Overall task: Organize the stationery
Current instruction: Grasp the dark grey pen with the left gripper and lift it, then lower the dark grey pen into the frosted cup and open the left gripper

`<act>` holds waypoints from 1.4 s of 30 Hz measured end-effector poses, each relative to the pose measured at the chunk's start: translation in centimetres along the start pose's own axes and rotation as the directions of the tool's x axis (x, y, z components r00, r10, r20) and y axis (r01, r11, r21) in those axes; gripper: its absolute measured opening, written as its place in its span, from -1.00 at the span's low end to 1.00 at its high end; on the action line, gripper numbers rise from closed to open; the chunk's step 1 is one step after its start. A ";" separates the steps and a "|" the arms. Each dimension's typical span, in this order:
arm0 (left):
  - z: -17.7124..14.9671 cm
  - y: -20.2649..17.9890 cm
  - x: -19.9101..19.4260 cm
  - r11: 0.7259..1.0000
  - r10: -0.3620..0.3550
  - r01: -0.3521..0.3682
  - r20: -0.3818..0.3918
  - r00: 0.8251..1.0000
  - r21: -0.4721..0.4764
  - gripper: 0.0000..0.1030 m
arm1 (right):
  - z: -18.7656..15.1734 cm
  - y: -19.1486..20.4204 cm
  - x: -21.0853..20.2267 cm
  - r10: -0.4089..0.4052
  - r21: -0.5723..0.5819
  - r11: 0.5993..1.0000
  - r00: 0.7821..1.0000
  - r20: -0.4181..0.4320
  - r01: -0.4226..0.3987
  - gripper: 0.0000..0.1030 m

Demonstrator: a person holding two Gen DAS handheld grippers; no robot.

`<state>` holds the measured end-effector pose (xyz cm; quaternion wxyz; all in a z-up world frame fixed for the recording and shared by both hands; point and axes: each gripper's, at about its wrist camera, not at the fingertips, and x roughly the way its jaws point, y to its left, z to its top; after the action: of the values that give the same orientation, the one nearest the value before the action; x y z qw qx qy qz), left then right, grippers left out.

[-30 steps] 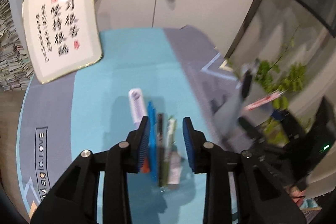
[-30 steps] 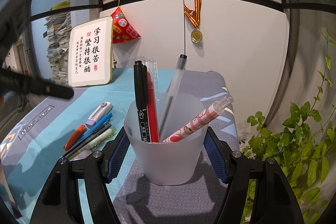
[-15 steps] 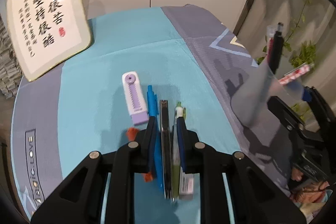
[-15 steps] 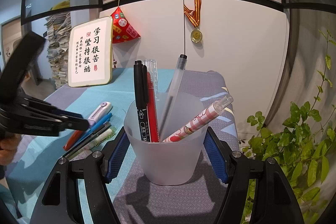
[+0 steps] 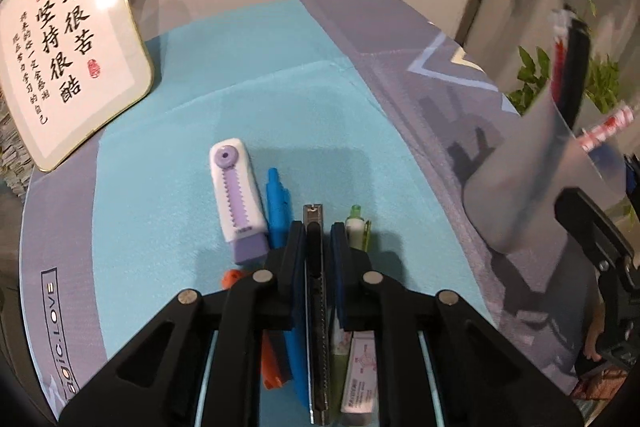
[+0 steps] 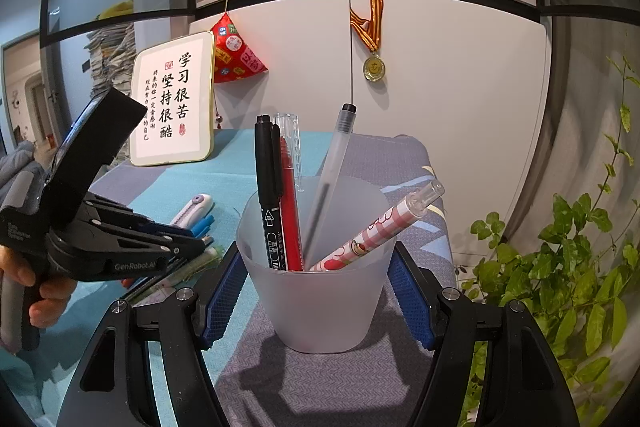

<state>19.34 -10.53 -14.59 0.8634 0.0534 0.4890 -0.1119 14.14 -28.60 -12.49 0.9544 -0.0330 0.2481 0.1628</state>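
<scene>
1. The left gripper [image 5: 318, 233], matte black with blue ribbed pads, is pinching a slim black-and-metal utility knife [image 5: 316, 307]; the knife is lying lengthwise in the narrow gap, its metal tip [image 5: 312, 211] poking out just past the fingertips.
2. The right gripper [image 6: 318, 301] is clamping its blue textured pads [image 6: 222, 301] against both sides of a frosted translucent plastic cup [image 6: 320, 307], which is standing upright on grey herringbone cloth [image 6: 304, 387].
3. Flanking the knife on the teal felt mat [image 5: 160, 195], a blue pen [image 5: 277, 205] and an orange pen [image 5: 272, 367] are lying on one side and a pale green pen [image 5: 356, 227] with a labelled pink-white barrel on the other, all roughly parallel.
4. Just beside the blue pen, a rounded white-and-lilac cutter [image 5: 238, 201] with a toothed slider is resting flat.
5. Inside the cup, a black marker [image 6: 267, 195], a red marker [image 6: 289, 211], a clear-capped pen [image 6: 292, 143], a frosted gel pen [image 6: 328, 183] and a pink cherry-print pen [image 6: 384, 227] are leaning outward.
6. A hand [image 6: 36, 291] is gripping the left tool, whose side is reading "GenRobot.AI".
7. The grey cloth border is showing "agic.LOVE" [image 5: 54, 323].
8. Farther back, a gold-rimmed plaque [image 6: 172, 103] with Chinese calligraphy is leaning upright.
9. On the white cabinet, a gold medal [image 6: 374, 67] is hanging.
</scene>
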 end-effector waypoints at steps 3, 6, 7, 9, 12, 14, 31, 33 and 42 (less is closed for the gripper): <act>-0.6 -0.1 -0.4 0.999 -0.053 0.053 -0.017 0.998 -0.003 -0.80 | 0.0 0.0 0.0 0.000 0.000 1.000 1.000 0.000 0.000 0.38; -0.7 -0.3 0.0 0.999 -0.032 0.032 -0.030 0.999 0.014 -0.80 | 0.0 0.0 0.0 -0.001 -0.001 1.000 1.000 0.000 0.001 0.38; -0.6 -0.3 0.4 0.999 -0.039 0.040 -0.040 0.998 0.005 -0.78 | 0.0 0.0 0.0 -0.001 -0.001 1.000 1.000 0.000 0.001 0.38; -0.3 -0.3 0.6 0.999 -0.034 0.034 -0.038 0.999 0.006 -0.76 | 0.0 0.0 0.0 0.000 -0.001 1.000 1.000 0.000 0.000 0.38; 0.1 -0.6 0.8 1.000 -0.016 0.016 -0.032 0.999 0.017 -0.75 | 0.0 0.0 0.0 0.000 0.000 1.000 1.000 0.000 0.000 0.38; 0.3 -0.8 1.0 1.000 -0.007 0.007 -0.027 1.000 0.027 -0.75 | 0.0 0.0 0.0 0.000 -0.001 1.000 1.000 0.000 0.000 0.38; -0.1 1.5 -8.7 0.995 -0.076 0.086 0.160 0.984 -0.058 -0.83 | 0.0 0.0 0.0 0.000 0.000 1.000 1.000 0.000 0.000 0.38; -0.2 1.7 -10.1 0.994 -0.081 0.093 0.186 0.979 -0.056 -0.83 | 0.0 0.0 0.0 0.000 0.000 1.000 1.000 0.000 0.000 0.38; 1.5 -0.1 -15.9 0.988 -0.138 0.152 0.330 0.934 -0.016 -0.83 | 0.0 0.0 0.0 0.000 0.000 1.000 1.000 0.000 0.000 0.38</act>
<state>12.66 -8.73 -0.21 0.9231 -0.0200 0.3432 -0.1723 14.13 -28.63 -12.47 0.9544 -0.0330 0.2481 0.1627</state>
